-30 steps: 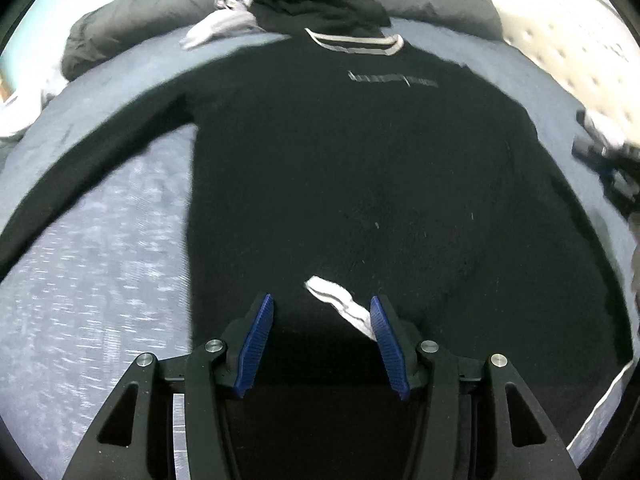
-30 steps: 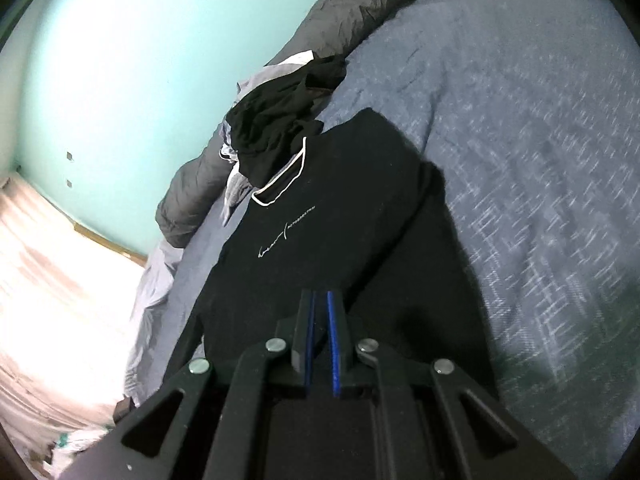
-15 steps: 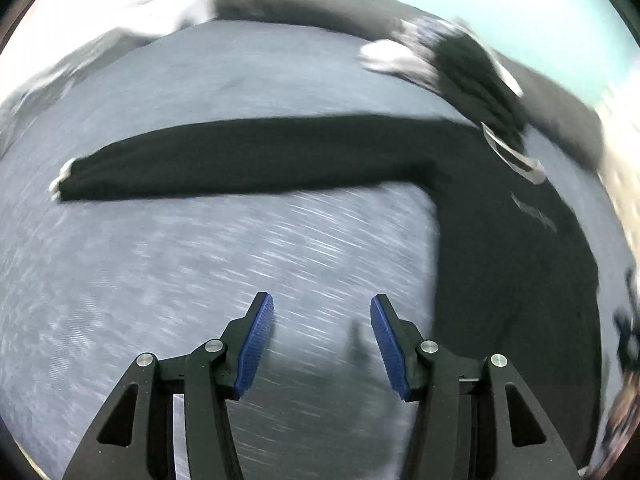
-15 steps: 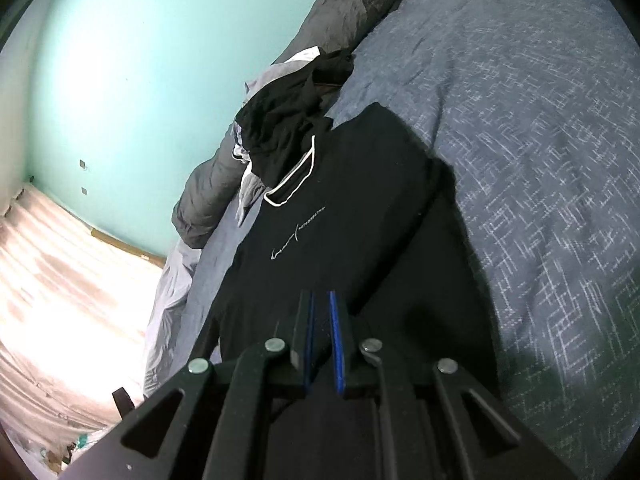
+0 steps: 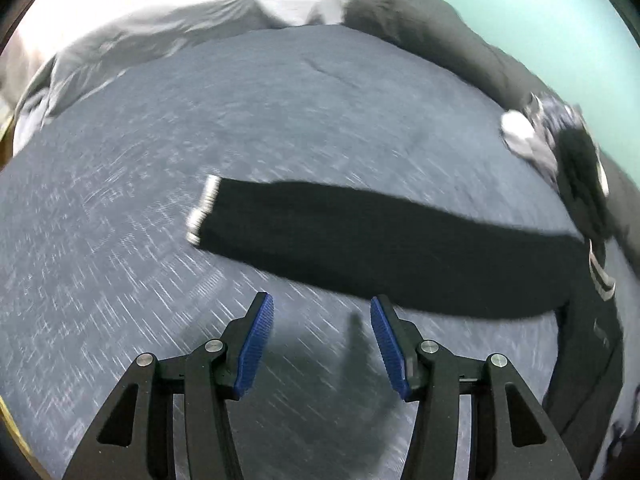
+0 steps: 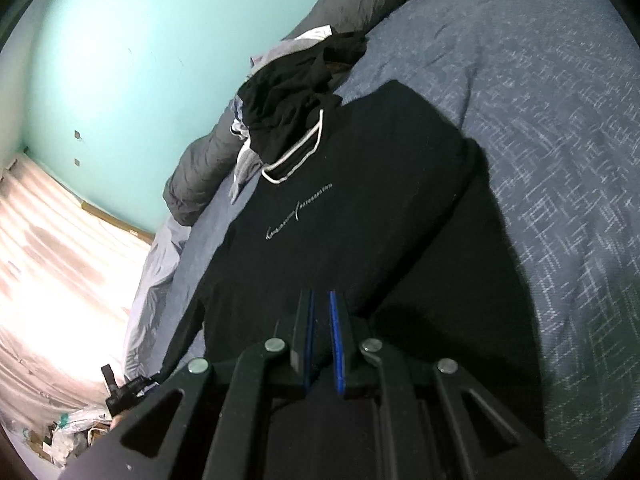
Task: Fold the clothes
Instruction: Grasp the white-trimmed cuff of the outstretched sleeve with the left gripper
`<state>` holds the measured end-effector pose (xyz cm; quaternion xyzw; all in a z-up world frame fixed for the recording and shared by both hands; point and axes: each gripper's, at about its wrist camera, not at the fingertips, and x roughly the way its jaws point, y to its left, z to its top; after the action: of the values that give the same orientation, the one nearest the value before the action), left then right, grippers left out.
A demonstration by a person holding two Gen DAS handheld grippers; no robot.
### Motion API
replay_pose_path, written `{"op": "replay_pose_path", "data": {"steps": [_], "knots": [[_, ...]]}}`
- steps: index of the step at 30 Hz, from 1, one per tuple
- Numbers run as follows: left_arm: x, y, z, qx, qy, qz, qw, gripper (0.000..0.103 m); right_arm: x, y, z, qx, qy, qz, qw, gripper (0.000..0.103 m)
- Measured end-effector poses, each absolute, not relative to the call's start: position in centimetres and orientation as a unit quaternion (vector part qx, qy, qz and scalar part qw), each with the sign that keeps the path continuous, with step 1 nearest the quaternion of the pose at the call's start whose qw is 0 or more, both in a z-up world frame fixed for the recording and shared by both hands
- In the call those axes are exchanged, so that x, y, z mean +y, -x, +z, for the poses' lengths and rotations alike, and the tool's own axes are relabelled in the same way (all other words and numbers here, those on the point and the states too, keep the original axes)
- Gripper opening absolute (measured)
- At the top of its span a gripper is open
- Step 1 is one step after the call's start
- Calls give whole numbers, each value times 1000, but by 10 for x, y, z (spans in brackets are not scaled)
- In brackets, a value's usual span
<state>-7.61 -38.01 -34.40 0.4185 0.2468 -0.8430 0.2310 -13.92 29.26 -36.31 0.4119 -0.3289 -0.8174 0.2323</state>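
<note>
On the bed (image 5: 160, 160), the left hand-held gripper (image 5: 322, 344) is hovering apart near the soft sweater's sleeve (image 5: 360, 236); its cuff (image 5: 204, 210) is looking easiest to pinch, while the right hand-held gripper (image 6: 321, 336) is staying nearly together on dark fabric.

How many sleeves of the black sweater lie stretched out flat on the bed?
1: a sleeve lies stretched across the bed ahead of the left tongs. The other one may be hidden.

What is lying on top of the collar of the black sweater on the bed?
A crumpled black garment lies over the collar of the black sweater, with pale clothes under it. Only the collar's white-edged front shows; its back part is covered.
</note>
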Motion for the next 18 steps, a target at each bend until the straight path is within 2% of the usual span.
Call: {"op": "replay_pose_path", "data": {"steps": [4,14,18], "knots": [[-412,77,-348,292,-406,-825,264,55,287,140,-365,-319,-415,-819,235,9],[-457,89,-367,385,-381,-797,266,55,282,141,-367,-305,-419,-822,235,9],[-454,100,-364,364,-382,-805,269,54,279,142,-369,-302,-423,-821,238,9]]}}
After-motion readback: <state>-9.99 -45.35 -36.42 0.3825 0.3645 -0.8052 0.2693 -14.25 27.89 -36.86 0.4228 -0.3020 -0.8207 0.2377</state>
